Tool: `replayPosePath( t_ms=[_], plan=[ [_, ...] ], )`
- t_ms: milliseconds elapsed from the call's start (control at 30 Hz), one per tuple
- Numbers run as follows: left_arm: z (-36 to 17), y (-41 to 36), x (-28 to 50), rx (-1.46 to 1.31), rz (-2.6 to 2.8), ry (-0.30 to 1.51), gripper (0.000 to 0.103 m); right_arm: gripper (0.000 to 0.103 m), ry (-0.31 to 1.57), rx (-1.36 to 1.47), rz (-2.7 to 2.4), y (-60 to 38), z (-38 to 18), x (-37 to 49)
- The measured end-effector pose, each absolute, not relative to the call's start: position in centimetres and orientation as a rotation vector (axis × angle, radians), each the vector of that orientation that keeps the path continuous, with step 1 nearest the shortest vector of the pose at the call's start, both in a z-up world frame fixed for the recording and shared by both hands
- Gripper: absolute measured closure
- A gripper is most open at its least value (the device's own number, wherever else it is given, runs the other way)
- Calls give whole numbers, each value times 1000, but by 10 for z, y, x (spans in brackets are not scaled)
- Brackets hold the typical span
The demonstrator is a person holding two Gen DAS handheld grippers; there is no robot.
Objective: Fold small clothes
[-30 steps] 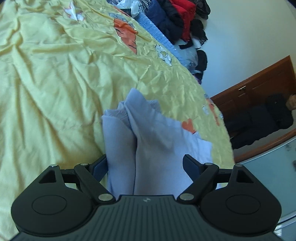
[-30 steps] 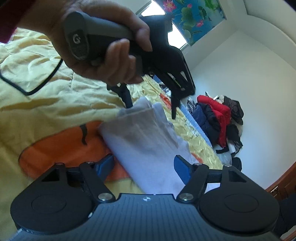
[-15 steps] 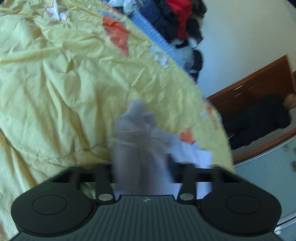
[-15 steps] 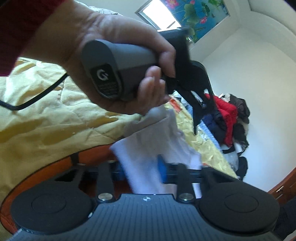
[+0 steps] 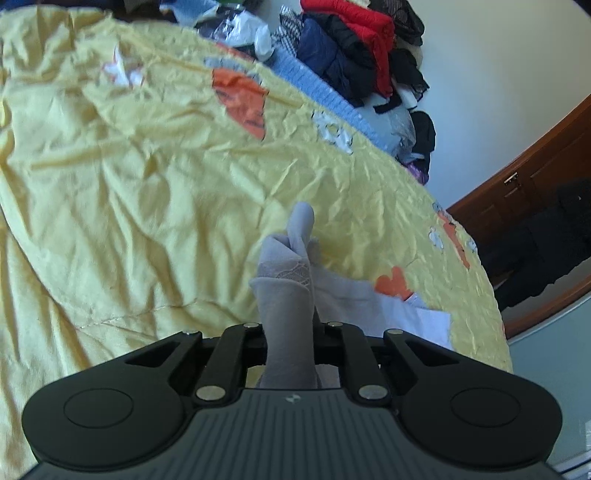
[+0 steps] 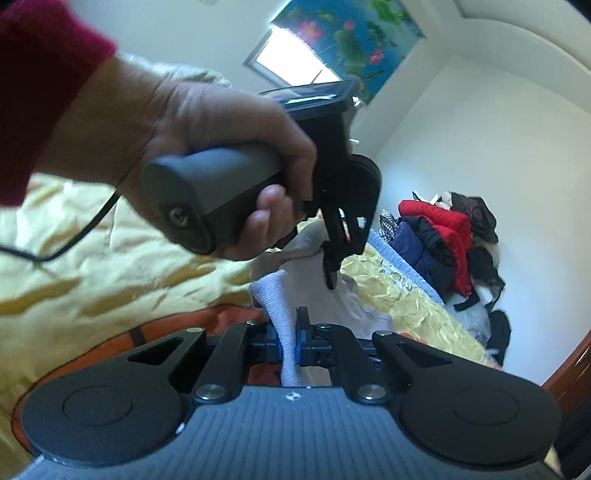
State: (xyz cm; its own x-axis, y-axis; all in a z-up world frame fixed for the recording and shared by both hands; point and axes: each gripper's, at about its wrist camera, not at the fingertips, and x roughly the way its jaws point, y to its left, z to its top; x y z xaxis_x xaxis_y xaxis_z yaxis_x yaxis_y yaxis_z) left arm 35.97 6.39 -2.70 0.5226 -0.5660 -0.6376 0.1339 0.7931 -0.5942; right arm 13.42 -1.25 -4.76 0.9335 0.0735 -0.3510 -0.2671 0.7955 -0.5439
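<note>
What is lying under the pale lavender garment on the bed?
Under the pale lavender garment lies the yellow quilt, with an orange patch beside its edge. Whatever sits directly beneath the cloth is covered.

From my feed: the pale lavender-grey cotton garment [image 5: 288, 295] has a lacy patterned band. The crinkled yellow quilt [image 5: 129, 184] carries orange and white patches. I also see a puffy red jacket [image 6: 439, 221] and a pink-lotus wall poster [image 6: 351, 29].

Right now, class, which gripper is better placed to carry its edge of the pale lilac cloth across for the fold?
Probably the left gripper: shut on the pale lilac cloth, open yellow quilt ahead. The right gripper faces the left hand.
</note>
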Motion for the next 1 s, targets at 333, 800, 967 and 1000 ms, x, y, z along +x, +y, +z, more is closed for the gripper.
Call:
replayPosePath(
  t_ms=[333, 800, 967, 1000],
  plan=[
    [26, 24, 342, -500, -371, 888, 91, 97, 282, -323, 155, -76, -12, 118],
    [46, -75, 326, -371, -408, 884, 91, 97, 320, -22, 73, -174, -1, 104],
    [36, -114, 324, -325, -423, 901, 91, 97, 349, 75, 44, -207, -9, 105],
    [34, -121, 324, -320, -423, 908, 91, 97, 356, 99, 39, -213, -10, 105]
  ],
)
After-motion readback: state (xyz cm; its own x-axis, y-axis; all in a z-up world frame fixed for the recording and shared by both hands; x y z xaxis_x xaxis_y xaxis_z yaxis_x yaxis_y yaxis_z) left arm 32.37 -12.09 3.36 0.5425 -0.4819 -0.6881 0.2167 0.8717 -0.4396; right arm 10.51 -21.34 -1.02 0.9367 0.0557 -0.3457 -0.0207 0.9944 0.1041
